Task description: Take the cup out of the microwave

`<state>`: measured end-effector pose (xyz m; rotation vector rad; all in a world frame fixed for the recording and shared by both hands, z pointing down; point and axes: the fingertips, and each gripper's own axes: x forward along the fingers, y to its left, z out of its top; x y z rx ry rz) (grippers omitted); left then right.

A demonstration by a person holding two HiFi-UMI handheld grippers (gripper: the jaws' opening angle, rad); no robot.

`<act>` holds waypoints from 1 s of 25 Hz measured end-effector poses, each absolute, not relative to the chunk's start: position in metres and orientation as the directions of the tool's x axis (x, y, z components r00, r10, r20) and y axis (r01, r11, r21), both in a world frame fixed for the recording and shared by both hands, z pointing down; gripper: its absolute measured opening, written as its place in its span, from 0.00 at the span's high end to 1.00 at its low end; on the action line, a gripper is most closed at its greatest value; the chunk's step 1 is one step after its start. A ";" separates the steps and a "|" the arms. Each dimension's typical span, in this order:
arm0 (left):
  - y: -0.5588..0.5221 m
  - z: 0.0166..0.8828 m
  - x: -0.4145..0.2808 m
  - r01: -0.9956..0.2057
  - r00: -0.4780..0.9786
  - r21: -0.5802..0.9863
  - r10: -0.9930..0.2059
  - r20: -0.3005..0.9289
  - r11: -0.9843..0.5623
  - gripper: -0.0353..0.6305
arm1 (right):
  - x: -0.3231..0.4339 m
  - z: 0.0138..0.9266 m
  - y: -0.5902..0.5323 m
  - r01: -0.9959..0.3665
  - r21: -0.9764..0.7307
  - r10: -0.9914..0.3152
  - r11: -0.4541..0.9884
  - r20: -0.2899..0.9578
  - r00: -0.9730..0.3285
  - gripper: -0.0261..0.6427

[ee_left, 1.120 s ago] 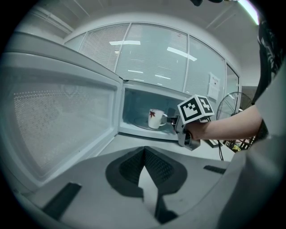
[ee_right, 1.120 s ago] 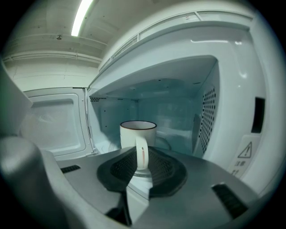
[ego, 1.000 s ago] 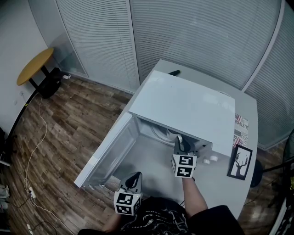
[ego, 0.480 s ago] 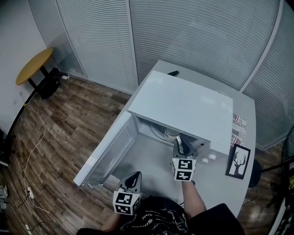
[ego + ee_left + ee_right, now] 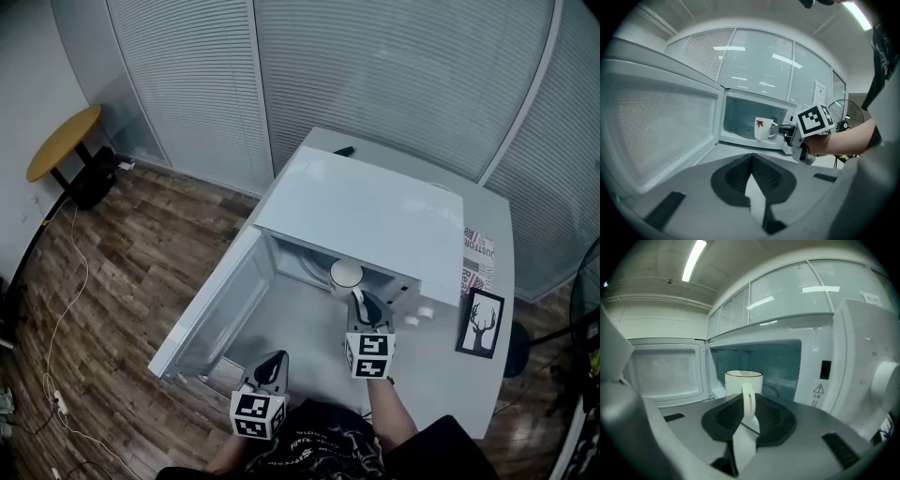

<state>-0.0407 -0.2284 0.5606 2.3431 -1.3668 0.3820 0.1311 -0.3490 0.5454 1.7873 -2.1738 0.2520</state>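
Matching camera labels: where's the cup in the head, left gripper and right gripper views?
Head view: cup just right of centre, at the mouth of the microwave.
Left gripper view: cup right of centre, in the opening.
Right gripper view: cup centre, handle between the jaws.
Shared landmark: open microwave door, left of the cup in all three.

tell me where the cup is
Head view: the cup is near centre, at the microwave's open mouth, its handle clamped in the right gripper, right of the swung-open door.
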 end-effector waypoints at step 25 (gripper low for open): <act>-0.199 0.545 -0.042 -0.832 0.554 0.220 -0.745 0.370 -0.510 0.94 | 0.119 0.522 -0.274 -0.985 0.059 -0.942 0.160 0.307 -0.134 0.87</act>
